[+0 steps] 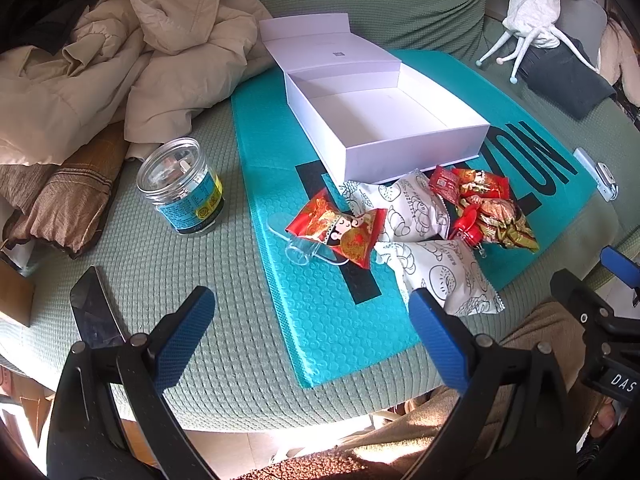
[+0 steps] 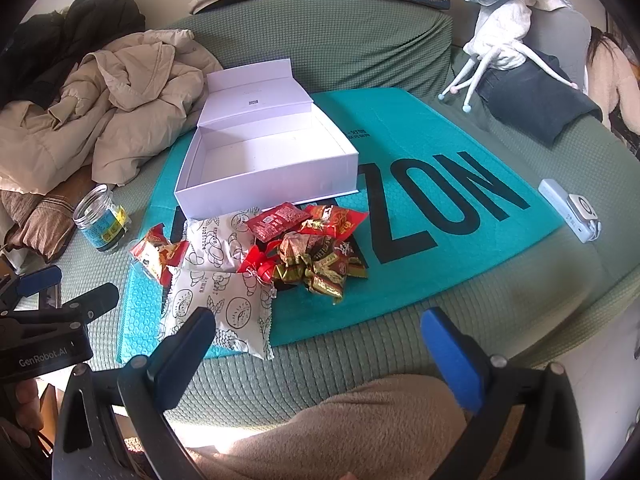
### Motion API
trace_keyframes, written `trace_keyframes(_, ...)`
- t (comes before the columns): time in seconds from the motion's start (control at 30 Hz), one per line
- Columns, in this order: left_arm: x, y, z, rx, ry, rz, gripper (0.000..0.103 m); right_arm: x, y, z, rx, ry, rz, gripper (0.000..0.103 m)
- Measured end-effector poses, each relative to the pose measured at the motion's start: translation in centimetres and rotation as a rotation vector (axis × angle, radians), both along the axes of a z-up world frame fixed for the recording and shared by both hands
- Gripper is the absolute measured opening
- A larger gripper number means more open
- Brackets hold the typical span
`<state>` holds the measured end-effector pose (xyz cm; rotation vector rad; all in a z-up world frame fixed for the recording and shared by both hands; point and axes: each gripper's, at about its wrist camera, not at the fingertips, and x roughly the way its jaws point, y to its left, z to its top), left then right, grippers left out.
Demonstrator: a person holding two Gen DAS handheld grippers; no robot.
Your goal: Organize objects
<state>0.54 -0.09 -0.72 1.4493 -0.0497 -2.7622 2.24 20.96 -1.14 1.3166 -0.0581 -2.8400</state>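
An open, empty white box [image 1: 384, 120] [image 2: 264, 168] sits on a teal bubble mailer [image 1: 320, 312] [image 2: 440, 208]. In front of it lies a pile of snacks: two white pastry packets [image 1: 440, 276] [image 2: 224, 304], a red snack packet [image 1: 340, 230] [image 2: 160, 254], small red packets [image 1: 476, 184] [image 2: 276, 220], a crumpled gold wrapper [image 1: 508, 224] [image 2: 320, 268] and a clear plastic scoop [image 1: 300, 252]. My left gripper [image 1: 312, 332] [image 2: 66, 286] is open, hovering before the pile. My right gripper [image 2: 320, 356] [image 1: 592, 276] is open, near the sofa's front edge.
A glass jar [image 1: 182, 186] [image 2: 100, 220] stands left of the mailer. A beige jacket [image 1: 120, 60] [image 2: 100, 112] is heaped at back left. A phone [image 1: 94, 312] lies at front left. A white charger [image 2: 568, 210] [image 1: 596, 174] lies at right. Dark folded clothes [image 2: 532, 100] sit at back right.
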Motion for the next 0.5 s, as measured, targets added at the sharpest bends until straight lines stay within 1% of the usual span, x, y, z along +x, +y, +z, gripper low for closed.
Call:
trace_keyframes(0.3,1.4,-0.5,-0.2,0.002,0.006,-0.012,0.098,1.4,-0.8,-0.2,-0.001,0.007,-0.002,0.103)
trace_keyframes(0.5,2.3,-1.1,-0.9,0.010,0.002,-0.015,0.098,2.4,-1.5,-0.5,-0.014,0.014,0.005,0.103)
